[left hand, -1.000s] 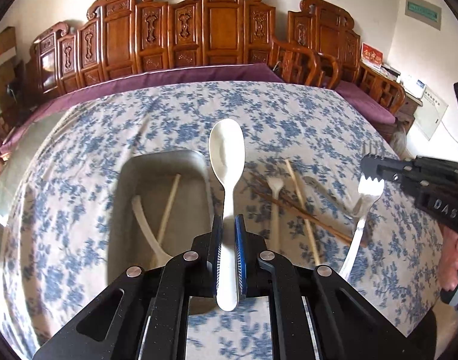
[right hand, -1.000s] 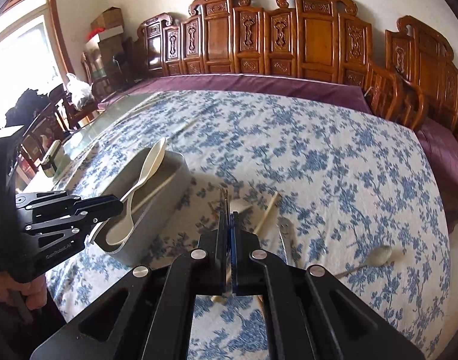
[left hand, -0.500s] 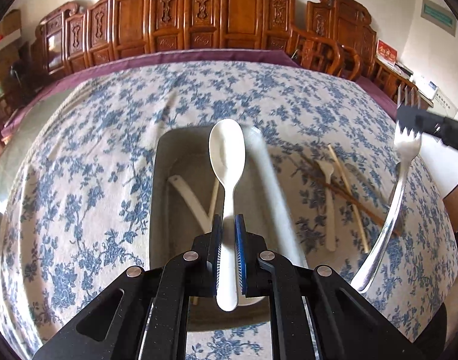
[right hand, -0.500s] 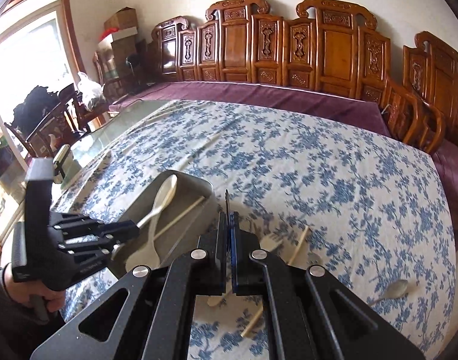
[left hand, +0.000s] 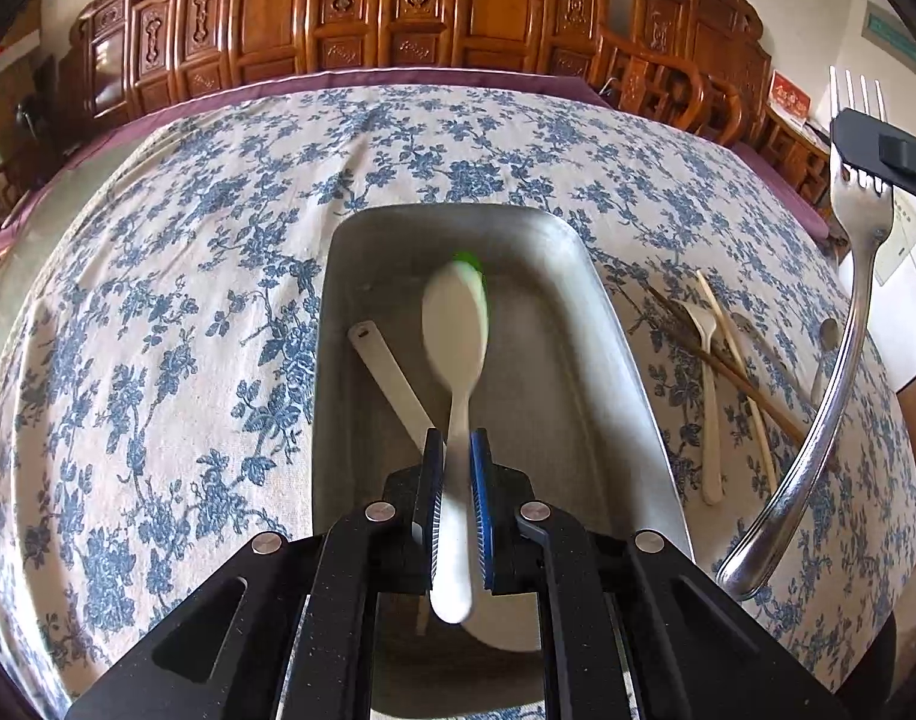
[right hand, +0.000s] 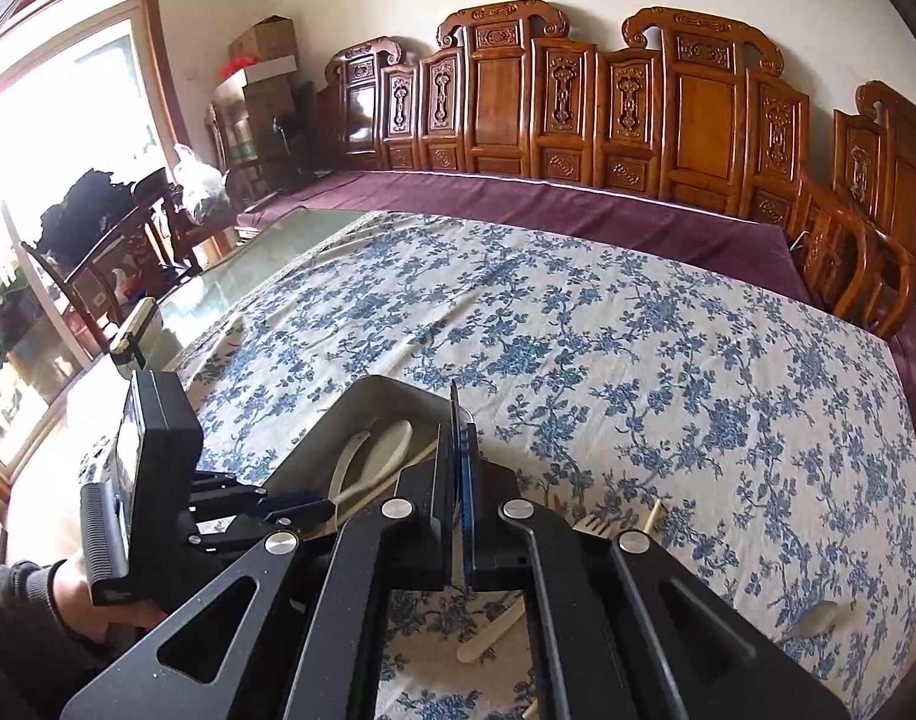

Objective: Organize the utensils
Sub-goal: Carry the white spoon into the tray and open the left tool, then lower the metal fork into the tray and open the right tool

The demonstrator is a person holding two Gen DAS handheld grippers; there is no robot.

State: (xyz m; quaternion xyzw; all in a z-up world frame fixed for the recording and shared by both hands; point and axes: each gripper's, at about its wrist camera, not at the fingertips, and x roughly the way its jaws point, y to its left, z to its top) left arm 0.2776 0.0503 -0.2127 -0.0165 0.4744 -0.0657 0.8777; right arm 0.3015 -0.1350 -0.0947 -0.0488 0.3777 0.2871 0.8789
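The left hand-held gripper (left hand: 456,468) is clamped on the handle of a white spoon (left hand: 456,324), which hangs over the open grey tray (left hand: 632,372) on the worktop (left hand: 158,300). The spoon's bowl is blurred and points toward the tray's far end. Inside the tray a white utensil (left hand: 392,378) already lies along the floor. The right hand-held gripper (right hand: 456,480) is closed on a metal fork (left hand: 842,324), held up to the right of the tray.

If the spoon is let go from this height, it may bounce off the utensil below or land across the rim. The fork's long handle swings close to the tray's right wall and could knock it. Chopsticks (left hand: 728,360) and a pale fork (left hand: 707,396) left on the cloth lie near that wall and could be scattered by the same swing.
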